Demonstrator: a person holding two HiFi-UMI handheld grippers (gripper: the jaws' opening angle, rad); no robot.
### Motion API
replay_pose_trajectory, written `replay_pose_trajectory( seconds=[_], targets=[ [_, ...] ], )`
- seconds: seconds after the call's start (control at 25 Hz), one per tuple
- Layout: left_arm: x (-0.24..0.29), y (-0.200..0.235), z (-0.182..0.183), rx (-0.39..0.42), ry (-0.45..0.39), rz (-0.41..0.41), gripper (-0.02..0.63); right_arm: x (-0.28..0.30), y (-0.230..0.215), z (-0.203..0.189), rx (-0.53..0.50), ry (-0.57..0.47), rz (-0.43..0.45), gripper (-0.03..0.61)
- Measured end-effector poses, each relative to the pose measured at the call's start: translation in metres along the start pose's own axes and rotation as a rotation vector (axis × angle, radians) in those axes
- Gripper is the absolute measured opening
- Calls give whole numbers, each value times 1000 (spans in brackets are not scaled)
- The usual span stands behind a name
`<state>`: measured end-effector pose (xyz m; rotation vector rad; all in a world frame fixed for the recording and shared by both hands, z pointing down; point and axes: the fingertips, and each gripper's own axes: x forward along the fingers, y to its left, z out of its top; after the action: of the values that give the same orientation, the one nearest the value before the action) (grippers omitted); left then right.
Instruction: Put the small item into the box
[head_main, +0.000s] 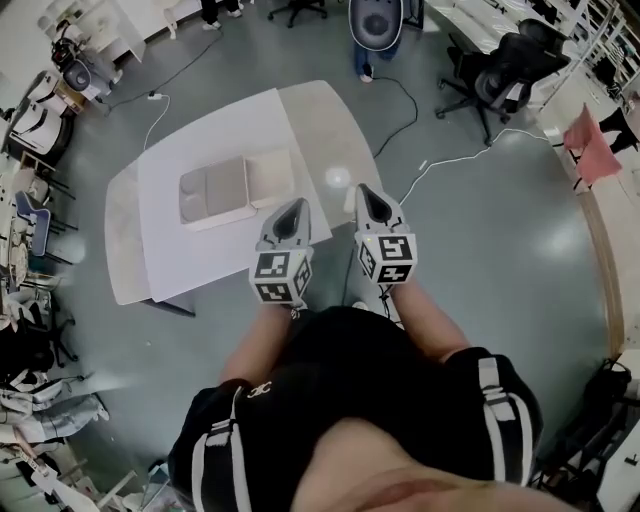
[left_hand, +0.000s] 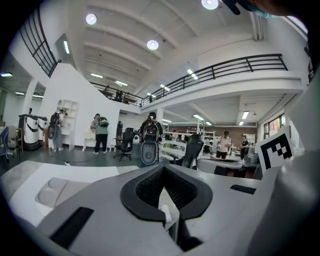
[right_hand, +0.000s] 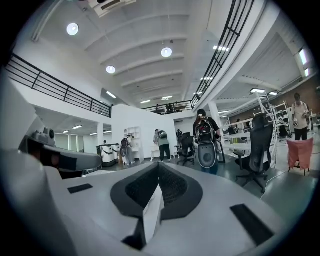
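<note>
A pale, flat box lies on the white sheet of the table, with a beige panel beside it; its rounded recesses show low at the left of the left gripper view. No small item shows on the table. My left gripper hovers at the table's near edge with its jaws together; a tiny white speck sits at their seam, and I cannot tell what it is. Beside it, off the table's corner, my right gripper is shut with nothing in it. Both gripper views look out level across the room.
Black office chairs stand at the back right, with cables trailing over the grey floor. A person stands beyond the table's far side. A pink cloth hangs at the right. Equipment clutters the left side.
</note>
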<state>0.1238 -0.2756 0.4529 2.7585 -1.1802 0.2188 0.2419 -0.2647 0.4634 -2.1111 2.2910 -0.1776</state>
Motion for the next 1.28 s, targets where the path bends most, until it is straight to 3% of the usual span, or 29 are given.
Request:
replay_pose_trajectory(
  seconds=[0.4,0.48,0.6,0.68,1.28],
  targets=[
    [0,38,-4,-44,16,29,5,35,-3,-41,16,100,-43,13],
    [-2,41,-8,-52,21,38,5,43,-7,-57,35,150,-41,16],
    [-5,49,-10,-60,24,56,5,58,-15,-85,62,231,-45,94],
    [-8,56,-11,-67,27,74,5,66,-21,-106,85,286,-58,113],
    [-42,98,-27,-94,66,210,5,104,-61,-241,191,583,-194,149]
  ],
)
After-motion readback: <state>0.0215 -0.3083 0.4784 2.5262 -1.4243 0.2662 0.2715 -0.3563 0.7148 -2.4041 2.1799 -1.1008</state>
